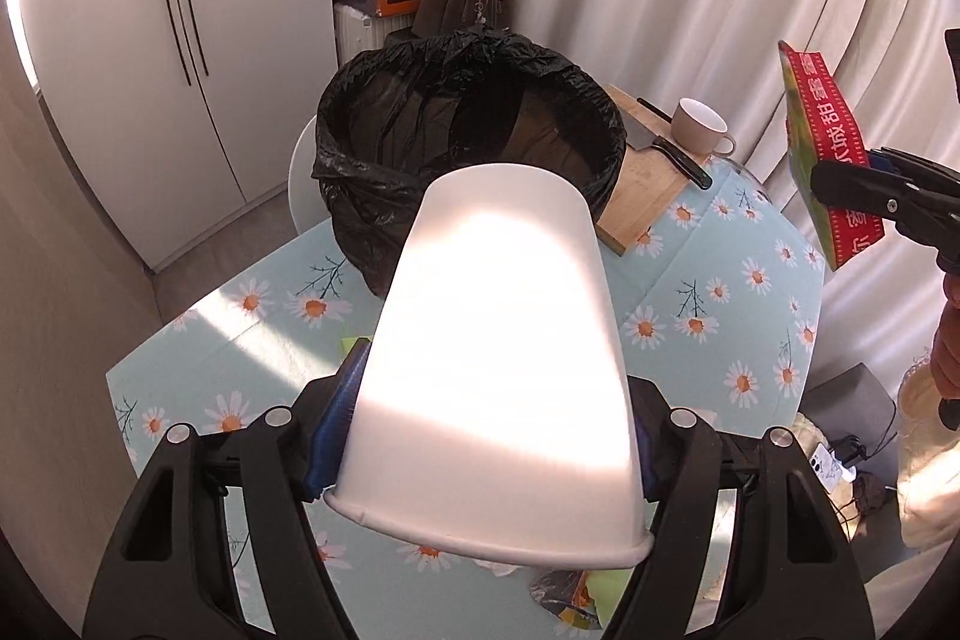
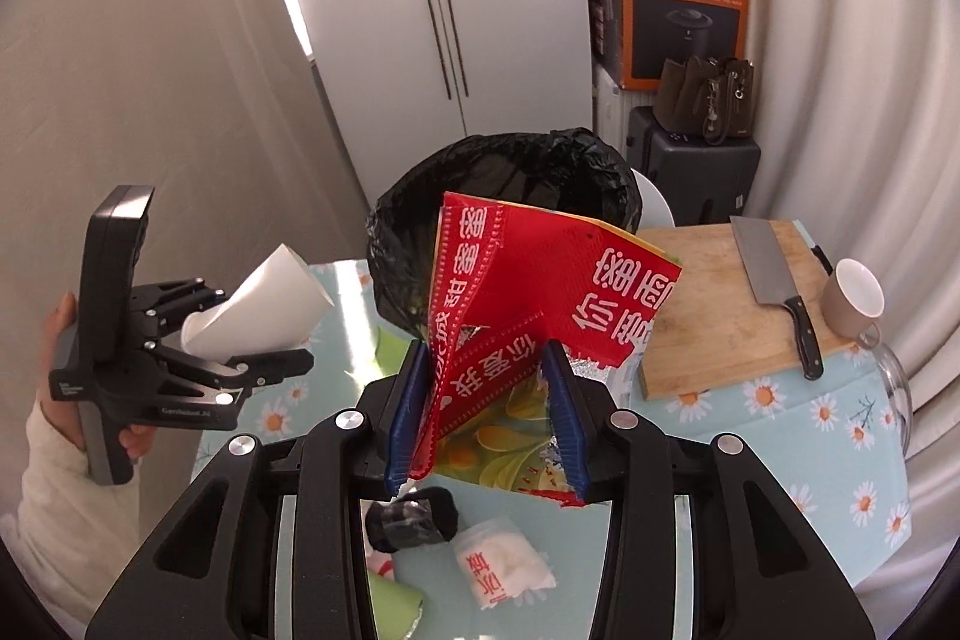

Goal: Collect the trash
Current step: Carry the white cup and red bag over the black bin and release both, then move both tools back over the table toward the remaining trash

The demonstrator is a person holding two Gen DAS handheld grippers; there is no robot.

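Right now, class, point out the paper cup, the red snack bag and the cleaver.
paper cup [image 1: 498,340], left wrist view, on its sunlit side wall.
red snack bag [image 2: 540,268], right wrist view, on its red printed face.
cleaver [image 2: 765,259], right wrist view, on its blade.

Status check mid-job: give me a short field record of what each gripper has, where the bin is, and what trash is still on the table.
left gripper: shut on white paper cup, cup base toward the bin
right gripper: shut on red snack bag, bag sticking up between the jaws
bin: black-lined, on the table's far edge, ahead of both grippers
still on table: black wad, small white packet
not trash: cutting board with cleaver and mug
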